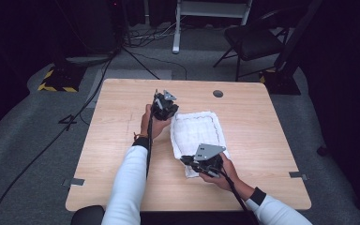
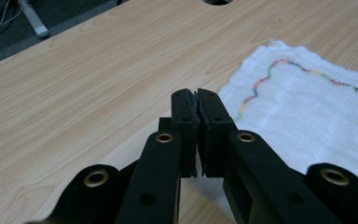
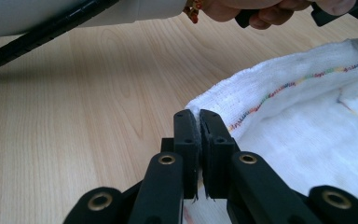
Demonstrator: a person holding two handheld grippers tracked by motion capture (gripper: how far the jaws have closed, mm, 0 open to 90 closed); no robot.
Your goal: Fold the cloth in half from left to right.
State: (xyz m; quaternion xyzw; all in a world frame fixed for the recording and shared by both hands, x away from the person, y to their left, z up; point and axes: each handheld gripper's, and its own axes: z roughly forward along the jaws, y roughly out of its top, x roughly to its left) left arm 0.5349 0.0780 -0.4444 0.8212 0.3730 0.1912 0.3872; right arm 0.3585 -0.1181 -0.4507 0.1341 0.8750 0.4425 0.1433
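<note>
At mid-desk (image 1: 122,154) lies the folded towel (image 1: 197,131); we pinch its near corner with the right gripper (image 3: 199,114) and its far left corner with the left gripper (image 2: 198,95), apparently mid-fold, so next carry both corners across evenly.

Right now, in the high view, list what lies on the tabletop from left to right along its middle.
Bare wooden table → left gripper in the person's hand → white towel with stitched border → right gripper at its near edge → bare table.
</note>
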